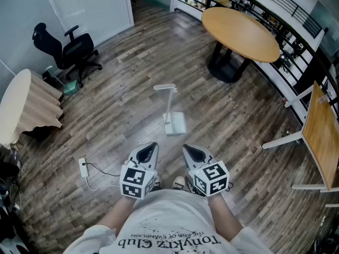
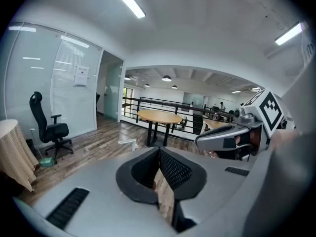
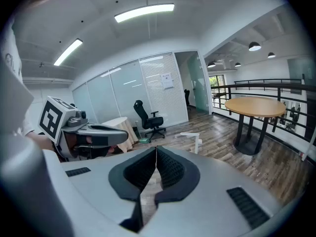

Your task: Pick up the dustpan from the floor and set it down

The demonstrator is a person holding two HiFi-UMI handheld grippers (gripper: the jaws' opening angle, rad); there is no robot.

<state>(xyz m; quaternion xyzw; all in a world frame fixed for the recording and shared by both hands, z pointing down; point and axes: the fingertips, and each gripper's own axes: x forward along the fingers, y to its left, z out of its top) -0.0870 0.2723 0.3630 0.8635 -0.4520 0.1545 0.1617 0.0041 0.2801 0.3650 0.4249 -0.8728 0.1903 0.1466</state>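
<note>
You hold the left gripper [image 1: 149, 150] and right gripper [image 1: 193, 153] side by side at lower centre, both with jaws pressed together on nothing, while the white dustpan [image 1: 175, 124] stands untouched on the wood floor [image 1: 122, 105] at mid-frame.

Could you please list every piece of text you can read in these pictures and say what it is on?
"TonyKrz Club": on the person's white shirt, upside down in the head view.
Smaller line beside it on the shirt: too small to read.
Paper notice on the glass wall: too blurred to read.
Marker cubes: black-and-white squares only, no words.
</note>
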